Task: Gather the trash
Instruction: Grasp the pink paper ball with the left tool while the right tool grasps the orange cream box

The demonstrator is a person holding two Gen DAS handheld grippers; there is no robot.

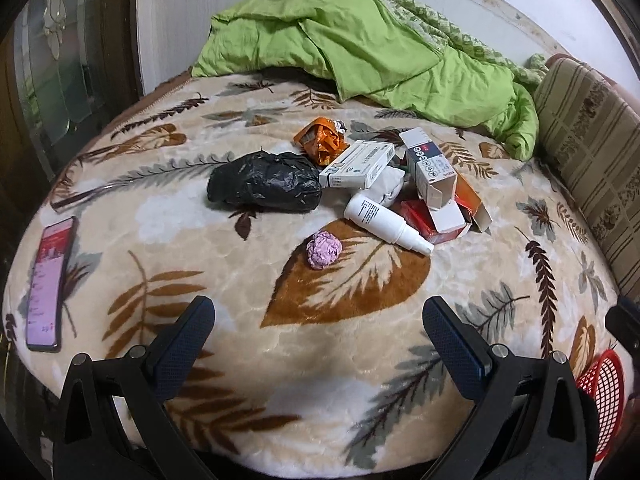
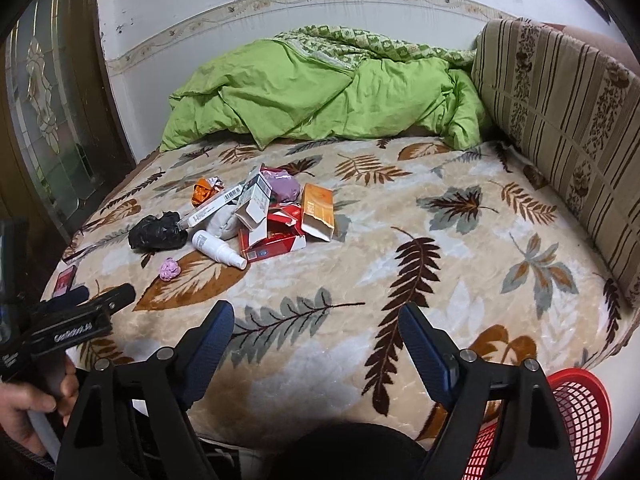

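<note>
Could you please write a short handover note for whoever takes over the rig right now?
Left gripper: jaws open, empty, above the bed's near edge.
Right gripper: jaws open, empty.
Trash on the leaf-print blanket: pink paper ball, white spray bottle, black plastic bag, orange wrapper and a heap of cartons.
Red basket sits at the bed's near right edge.
Phone is not trash.
Done: nothing visibly collected. Left: everything; the pink ball lies nearest.

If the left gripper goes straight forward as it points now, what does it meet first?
Probably the leaf-print blanket itself, since the open left gripper tilts downward. Skimming above it, the pink crumpled wad looks first; depth is unclear.
</note>
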